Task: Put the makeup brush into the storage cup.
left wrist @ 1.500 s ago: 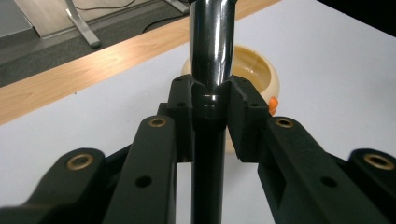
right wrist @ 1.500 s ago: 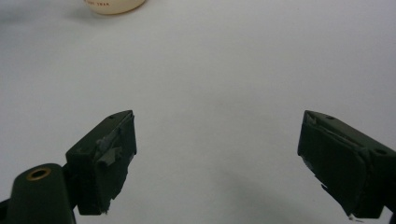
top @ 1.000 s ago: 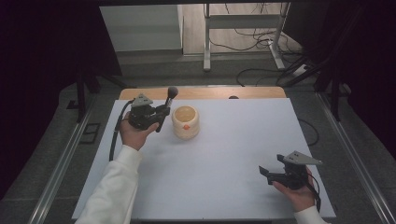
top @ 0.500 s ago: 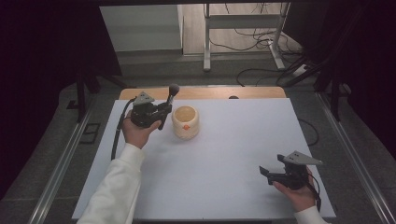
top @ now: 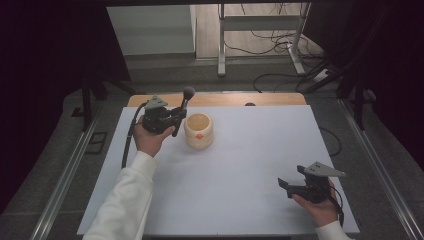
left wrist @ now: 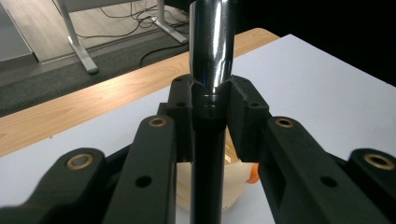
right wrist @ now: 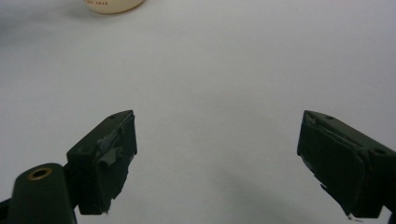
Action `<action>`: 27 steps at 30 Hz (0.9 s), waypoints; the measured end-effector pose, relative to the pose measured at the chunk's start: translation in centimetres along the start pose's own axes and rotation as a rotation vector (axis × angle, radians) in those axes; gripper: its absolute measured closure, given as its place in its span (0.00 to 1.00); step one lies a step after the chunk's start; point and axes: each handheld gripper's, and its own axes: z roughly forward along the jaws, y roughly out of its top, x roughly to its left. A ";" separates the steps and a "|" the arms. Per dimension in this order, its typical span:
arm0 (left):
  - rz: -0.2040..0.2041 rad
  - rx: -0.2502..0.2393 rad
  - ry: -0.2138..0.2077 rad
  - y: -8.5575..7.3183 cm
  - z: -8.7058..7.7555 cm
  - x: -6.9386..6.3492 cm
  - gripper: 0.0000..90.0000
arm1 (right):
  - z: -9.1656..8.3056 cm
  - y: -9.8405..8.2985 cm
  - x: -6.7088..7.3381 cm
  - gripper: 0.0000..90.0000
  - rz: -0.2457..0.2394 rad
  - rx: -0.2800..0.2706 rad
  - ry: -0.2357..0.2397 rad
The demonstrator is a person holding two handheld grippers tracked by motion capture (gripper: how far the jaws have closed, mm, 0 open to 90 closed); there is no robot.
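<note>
- High view: the left gripper [top: 172, 119] is clamped on a dark tool [top: 183, 106], possibly a pestle, with its round head at 12 o'clock. A cream bowl [top: 199, 131] stands just beside the gripper at 3 o'clock. The right gripper [top: 286, 186] rests well apart at 4 o'clock.
- Left gripper view: the pads [left wrist: 244, 112] press the tool's [left wrist: 211, 46] glossy shaft; the bowl [left wrist: 238, 179] sits behind at 6 o'clock.
- Right gripper view: the jaws stand apart over the white table [right wrist: 224, 70]; the bowl [right wrist: 113, 4] lies at 11 o'clock.

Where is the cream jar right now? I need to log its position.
High view: the cream jar stands far left on the white table, just right of the left tongs.
</note>
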 end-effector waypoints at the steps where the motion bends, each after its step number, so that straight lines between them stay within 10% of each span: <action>1: -0.001 -0.003 -0.002 0.1 0.0 0.0 0.81 | 0.0 0.0 0.0 0.14 0.000 0.000 0.000; 27: -0.037 -0.033 -0.028 1.7 1.7 -0.6 0.81 | 0.1 -0.1 0.0 0.14 -0.002 0.006 0.006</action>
